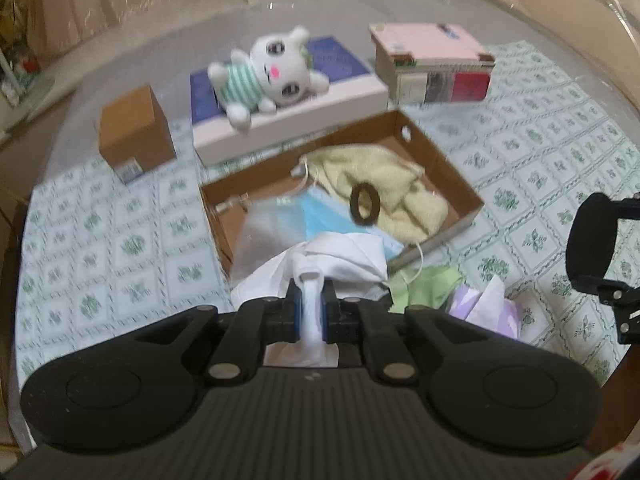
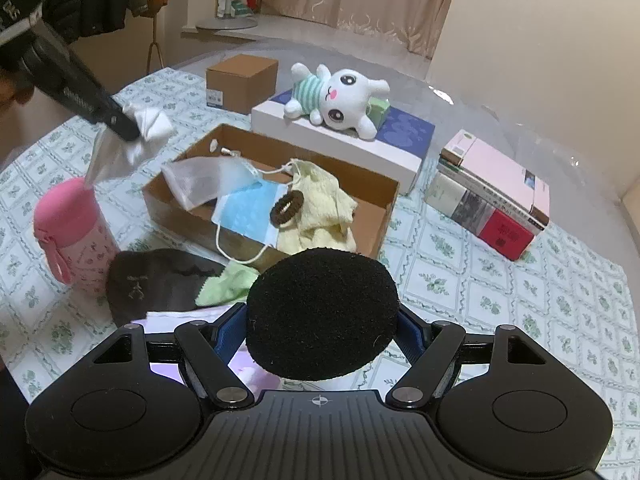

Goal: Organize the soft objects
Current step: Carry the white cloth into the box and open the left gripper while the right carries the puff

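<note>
My left gripper [image 1: 310, 292] is shut on a white cloth [image 1: 340, 258] and holds it in the air at the near-left side of the open cardboard box [image 1: 444, 160]; it also shows in the right wrist view [image 2: 134, 130]. My right gripper [image 2: 322, 320] is shut on a black round sponge pad [image 2: 322, 314], in front of the box [image 2: 376, 216]. The box holds a yellow towel [image 2: 320, 204], a blue face mask [image 2: 248, 212], a brown hair tie [image 2: 287, 205] and a white mesh bag [image 2: 204, 182]. A green cloth [image 2: 228, 282] and a black cloth [image 2: 160, 282] lie on the table.
A white plush bunny [image 2: 340, 98] lies on a flat white-and-blue box [image 2: 340, 142] behind the open box. A small brown carton [image 2: 242, 82] stands at the back left, a stack of books [image 2: 492, 196] at the right, a pink bottle [image 2: 74, 232] at the left.
</note>
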{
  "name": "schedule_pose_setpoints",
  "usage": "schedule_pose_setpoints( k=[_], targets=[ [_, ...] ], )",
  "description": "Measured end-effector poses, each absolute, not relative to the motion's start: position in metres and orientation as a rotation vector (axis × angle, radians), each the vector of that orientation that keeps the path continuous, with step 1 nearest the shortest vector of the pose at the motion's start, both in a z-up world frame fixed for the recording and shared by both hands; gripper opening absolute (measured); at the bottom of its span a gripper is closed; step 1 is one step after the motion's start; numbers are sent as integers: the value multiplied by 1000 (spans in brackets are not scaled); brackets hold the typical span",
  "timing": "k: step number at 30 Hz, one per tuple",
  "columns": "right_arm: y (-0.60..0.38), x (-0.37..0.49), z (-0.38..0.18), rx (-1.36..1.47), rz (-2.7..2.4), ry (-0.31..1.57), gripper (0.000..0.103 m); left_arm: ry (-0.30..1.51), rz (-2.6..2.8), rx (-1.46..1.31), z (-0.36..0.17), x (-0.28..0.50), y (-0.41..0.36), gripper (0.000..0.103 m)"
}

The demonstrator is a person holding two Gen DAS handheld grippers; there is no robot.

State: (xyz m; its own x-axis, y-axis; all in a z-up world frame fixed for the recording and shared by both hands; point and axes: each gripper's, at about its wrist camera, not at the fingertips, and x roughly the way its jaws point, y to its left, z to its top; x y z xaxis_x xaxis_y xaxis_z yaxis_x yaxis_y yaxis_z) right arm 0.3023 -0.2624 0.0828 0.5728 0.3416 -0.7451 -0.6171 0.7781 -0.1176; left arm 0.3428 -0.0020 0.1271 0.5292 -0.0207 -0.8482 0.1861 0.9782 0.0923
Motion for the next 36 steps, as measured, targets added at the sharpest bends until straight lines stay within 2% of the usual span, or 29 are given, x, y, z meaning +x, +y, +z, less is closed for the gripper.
schedule_pose_setpoints(
  k=[12, 32, 35, 36],
  targets=[
    [-246, 327, 94, -318, 580, 799, 76, 957, -145, 148, 142, 360, 9, 8],
    [-218, 447, 65, -154, 540, 809, 76, 997, -154, 96, 74, 453, 19, 9],
    [-219, 456, 56, -137, 530, 813, 76, 986, -164, 71, 65, 460, 21, 10],
    [-219, 458, 53, -133, 525, 814, 76, 976, -165, 58, 63, 462, 22, 14]
  ],
)
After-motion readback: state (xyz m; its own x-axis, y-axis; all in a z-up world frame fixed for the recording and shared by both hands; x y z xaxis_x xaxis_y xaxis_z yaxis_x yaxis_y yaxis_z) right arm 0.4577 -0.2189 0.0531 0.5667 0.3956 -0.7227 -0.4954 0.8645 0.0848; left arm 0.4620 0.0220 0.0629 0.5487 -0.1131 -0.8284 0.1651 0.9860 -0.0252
